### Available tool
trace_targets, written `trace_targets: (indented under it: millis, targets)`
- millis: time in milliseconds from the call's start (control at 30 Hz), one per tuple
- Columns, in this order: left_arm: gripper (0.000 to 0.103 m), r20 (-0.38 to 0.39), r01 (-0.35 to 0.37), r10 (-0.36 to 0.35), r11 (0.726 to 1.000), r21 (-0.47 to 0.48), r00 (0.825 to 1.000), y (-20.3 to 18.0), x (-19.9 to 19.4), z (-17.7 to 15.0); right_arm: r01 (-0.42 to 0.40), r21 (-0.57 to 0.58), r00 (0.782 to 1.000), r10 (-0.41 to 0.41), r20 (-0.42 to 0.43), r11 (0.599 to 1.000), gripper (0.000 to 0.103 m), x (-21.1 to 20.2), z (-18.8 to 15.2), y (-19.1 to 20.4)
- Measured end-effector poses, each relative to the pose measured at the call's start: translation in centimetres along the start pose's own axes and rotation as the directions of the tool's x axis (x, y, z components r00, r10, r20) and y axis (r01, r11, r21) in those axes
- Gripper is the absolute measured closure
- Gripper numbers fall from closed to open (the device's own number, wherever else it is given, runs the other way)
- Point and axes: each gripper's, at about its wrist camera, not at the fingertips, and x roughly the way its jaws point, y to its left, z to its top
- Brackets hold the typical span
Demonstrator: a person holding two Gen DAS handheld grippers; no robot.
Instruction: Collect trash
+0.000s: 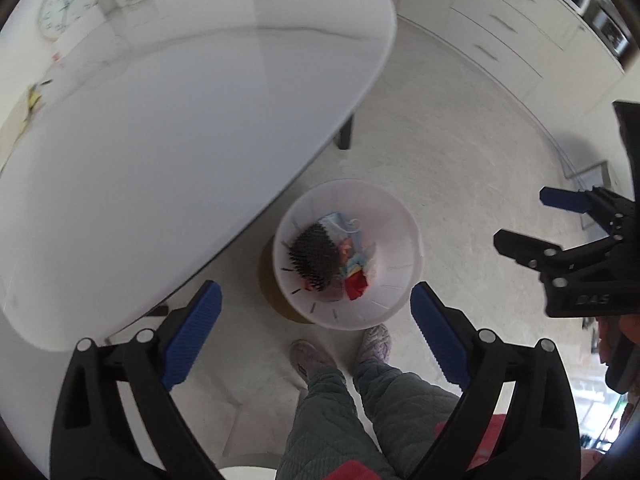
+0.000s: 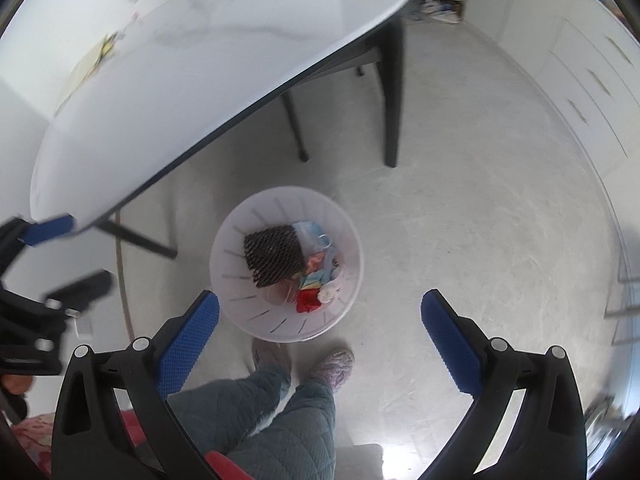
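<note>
A white slotted trash bin (image 1: pixel 396 236) stands on the floor beside the table; it also shows in the right wrist view (image 2: pixel 240 224). Inside lie a black foam mesh piece (image 1: pixel 314 254) (image 2: pixel 272 254), a blue face mask (image 1: pixel 340 222) (image 2: pixel 310 230), and red and pastel scraps (image 1: pixel 356 286) (image 2: pixel 310 300). My left gripper (image 1: pixel 316 330) is open and empty, high above the bin. My right gripper (image 2: pixel 320 332) is open and empty, also above the bin; it shows at the right of the left wrist view (image 1: pixel 520 220).
A white table (image 1: pixel 180 120) (image 2: pixel 200 80) with dark legs (image 2: pixel 394 92) overhangs left of the bin. A clock (image 1: pixel 68 4) and yellow item (image 1: pixel 34 98) lie at its far side. The person's legs and slippers (image 1: pixel 376 346) (image 2: pixel 332 364) stand below the bin. White drawers (image 1: pixel 512 28) line the right.
</note>
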Motion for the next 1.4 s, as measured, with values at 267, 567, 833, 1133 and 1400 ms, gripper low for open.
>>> trace_targets:
  millis: [267,567,833,1133,1400]
  targets:
    - [0.012,-0.007,-0.066,0.066,0.979,-0.195,0.998,2.6,-1.9,-2.7,-0.066,-0.173,0.997,0.058,-0.051,0.983,0.003,1.4,0.9,3.4]
    - [0.012,-0.031,-0.080,0.075,0.957,-0.278,0.997,1.8,-2.3,-4.4,-0.080,-0.237,0.996,0.066,-0.067,0.968,0.003,1.2,0.4,3.7]
    - [0.012,-0.010,-0.068,0.068,0.971,-0.228,0.998,1.6,-2.4,-2.9,-0.071,-0.221,0.996,0.057,-0.068,0.973,0.003,1.1,0.1,3.2]
    - [0.012,0.013,-0.007,0.009,0.994,-0.107,1.000,3.1,-2.1,-0.3,-0.011,-0.106,0.998,0.005,-0.059,0.994,0.003,0.9,0.5,3.8]
    - [0.012,0.047,0.066,-0.075,0.984,0.165,0.996,7.3,-2.8,3.3,0.098,0.111,0.995,-0.095,-0.031,0.989,0.003,0.0,1.8,7.4]
